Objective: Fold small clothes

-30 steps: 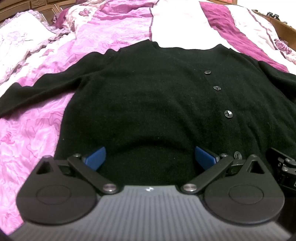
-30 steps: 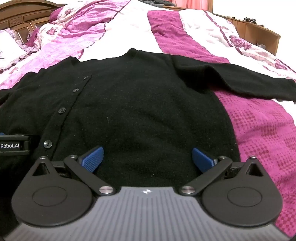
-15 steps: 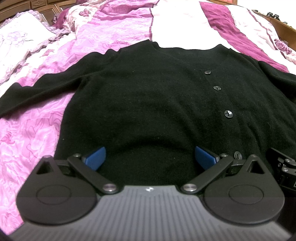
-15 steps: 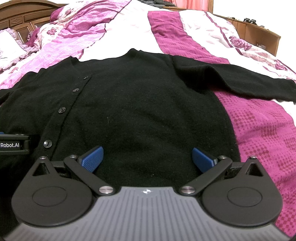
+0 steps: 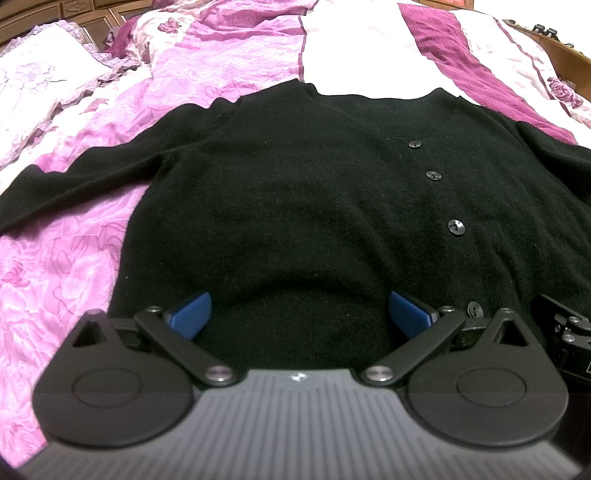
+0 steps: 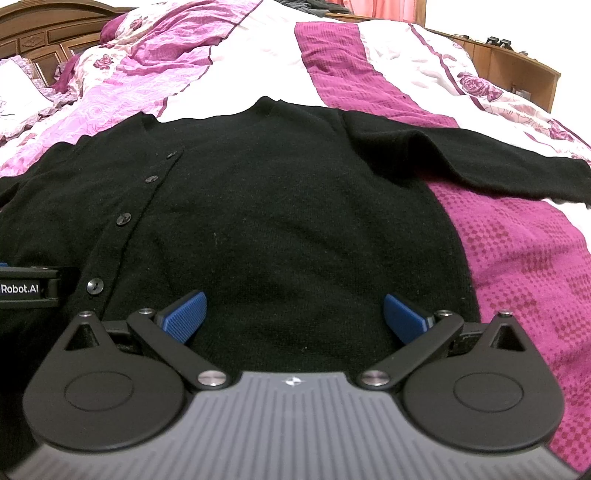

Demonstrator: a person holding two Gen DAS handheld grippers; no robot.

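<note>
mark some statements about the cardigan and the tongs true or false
1. The black cardigan lies spread flat on the bedspread. True.
2. Both sleeves are folded across the chest. False: each sleeve stretches out sideways.
3. The left tongs are open. True.
4. The right tongs are shut on a button. False: they are open, holding nothing.
5. The cardigan is buttoned. True.

A home bedroom, probably: a bed with pink floral bedspread [image 5: 229,66], carved wooden headboard [image 6: 40,33].
</note>
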